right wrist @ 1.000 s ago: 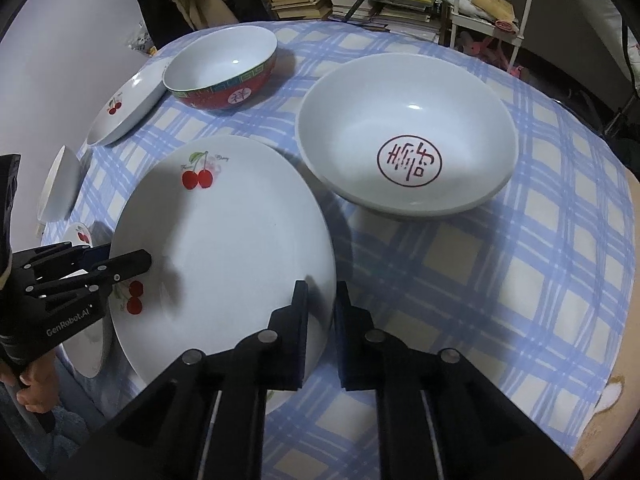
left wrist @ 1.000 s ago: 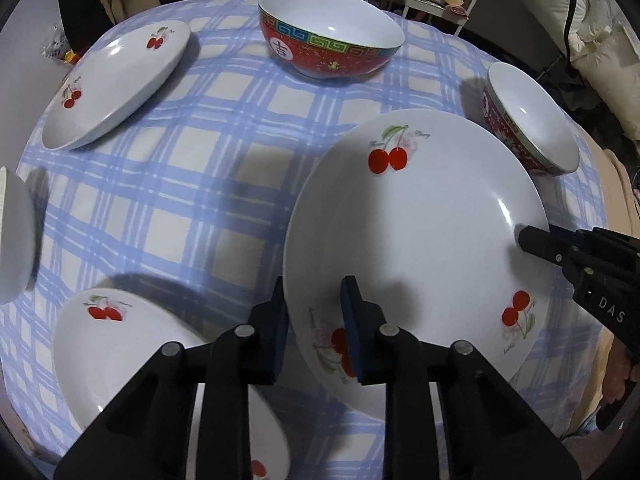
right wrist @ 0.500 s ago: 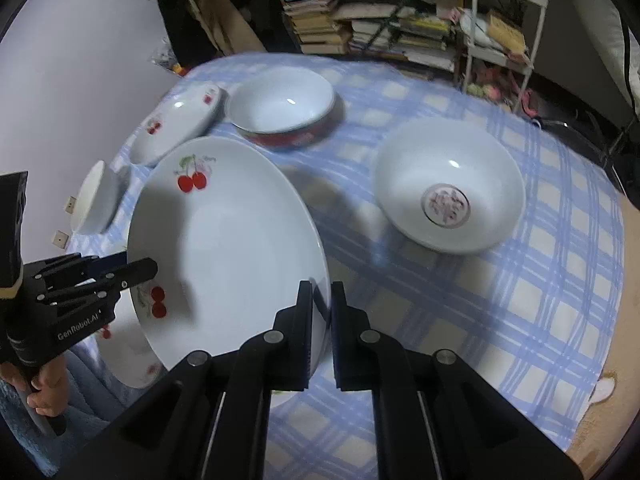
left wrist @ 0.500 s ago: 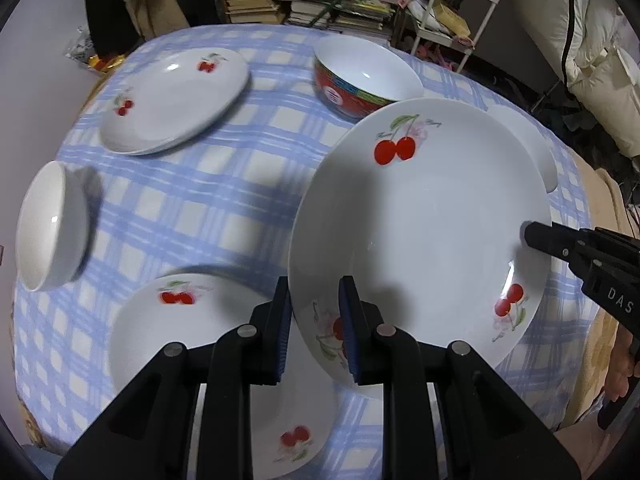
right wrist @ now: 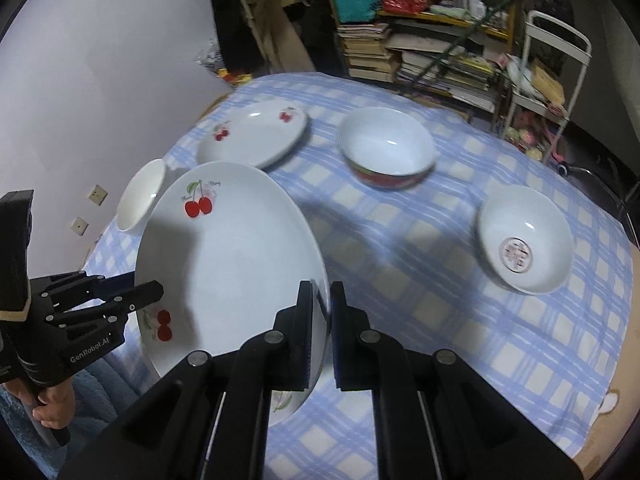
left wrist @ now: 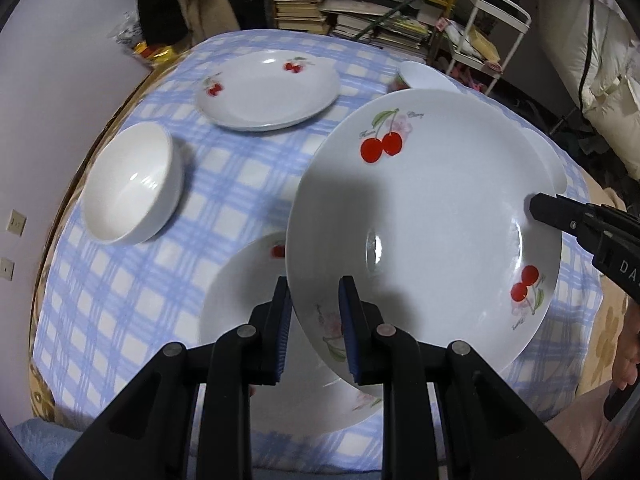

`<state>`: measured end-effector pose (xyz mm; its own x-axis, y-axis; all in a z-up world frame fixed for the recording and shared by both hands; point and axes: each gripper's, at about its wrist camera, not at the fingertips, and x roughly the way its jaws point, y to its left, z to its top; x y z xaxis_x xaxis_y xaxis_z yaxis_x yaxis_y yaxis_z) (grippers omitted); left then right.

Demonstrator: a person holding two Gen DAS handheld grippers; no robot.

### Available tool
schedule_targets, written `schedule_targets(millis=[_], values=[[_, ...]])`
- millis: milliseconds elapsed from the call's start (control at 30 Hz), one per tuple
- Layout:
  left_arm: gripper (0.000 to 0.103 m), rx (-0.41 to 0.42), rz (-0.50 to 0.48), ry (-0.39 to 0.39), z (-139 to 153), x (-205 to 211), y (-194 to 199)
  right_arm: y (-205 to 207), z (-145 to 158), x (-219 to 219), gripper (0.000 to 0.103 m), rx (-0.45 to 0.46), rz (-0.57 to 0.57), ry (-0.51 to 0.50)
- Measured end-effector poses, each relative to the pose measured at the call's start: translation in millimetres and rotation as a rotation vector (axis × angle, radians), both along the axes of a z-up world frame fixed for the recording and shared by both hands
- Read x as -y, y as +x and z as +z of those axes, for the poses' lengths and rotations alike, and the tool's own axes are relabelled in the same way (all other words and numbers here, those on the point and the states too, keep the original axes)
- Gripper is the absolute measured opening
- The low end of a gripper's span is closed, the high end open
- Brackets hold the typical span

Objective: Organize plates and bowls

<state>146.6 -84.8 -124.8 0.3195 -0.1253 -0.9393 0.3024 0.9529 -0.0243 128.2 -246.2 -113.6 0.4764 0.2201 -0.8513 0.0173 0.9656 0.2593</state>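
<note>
1. Both views are dimly lit, with a cool bluish cast; light is thrown from above.
2. A broad soft shadow is cast across the large cherry plate [left wrist: 424, 220].
3. A small glare spot is seen at that plate's centre, and highlights on the white bowl [left wrist: 130, 188].
4. Motion blur is visible on the checked tablecloth [right wrist: 420, 264] and the red-rimmed bowl [right wrist: 386, 146].
5. Strong fisheye bending and black corners are seen at the edges.

"GenRobot.AI" in white on the black body of the left gripper [right wrist: 146, 294], near left in the right wrist view. "DA", cut off by the frame edge, on the right gripper [left wrist: 538, 208]. Red seal-style character inside the white bowl [right wrist: 524, 240], far right; unreadable. Small script beside the cherries on the lifted plate [left wrist: 424, 224]; illegible.
</note>
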Motion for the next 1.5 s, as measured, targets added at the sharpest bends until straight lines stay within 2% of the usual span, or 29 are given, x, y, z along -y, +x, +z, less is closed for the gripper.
schedule_targets(millis=[367, 633, 867, 1133, 1500], values=[[0.023, -0.006, 0.090, 0.004, 0.8, -58.6, -6.5, 7.5, -18.2, -50.8, 0.010, -0.020, 0.033, 0.043], [0.023, -0.044, 0.122, 0.012, -22.4, -78.6, -12.2, 7.2, -47.9, -69.4, 0.010, -0.066, 0.033, 0.083], [0.023, -0.058, 0.143, 0.008, -37.6, -82.9, -16.0, 6.4, -66.4, -75.4, 0.010, -0.085, 0.031, 0.074], [0.023, -0.076, 0.147, 0.032, -55.9, -79.4, -16.3, 6.8, -74.1, -79.3, 0.010, -0.071, 0.026, 0.036], [0.023, -0.094, 0.160, 0.049, -68.6, -79.3, -14.4, 7.7, -85.3, -83.5, 0.010, -0.103, 0.024, 0.015]])
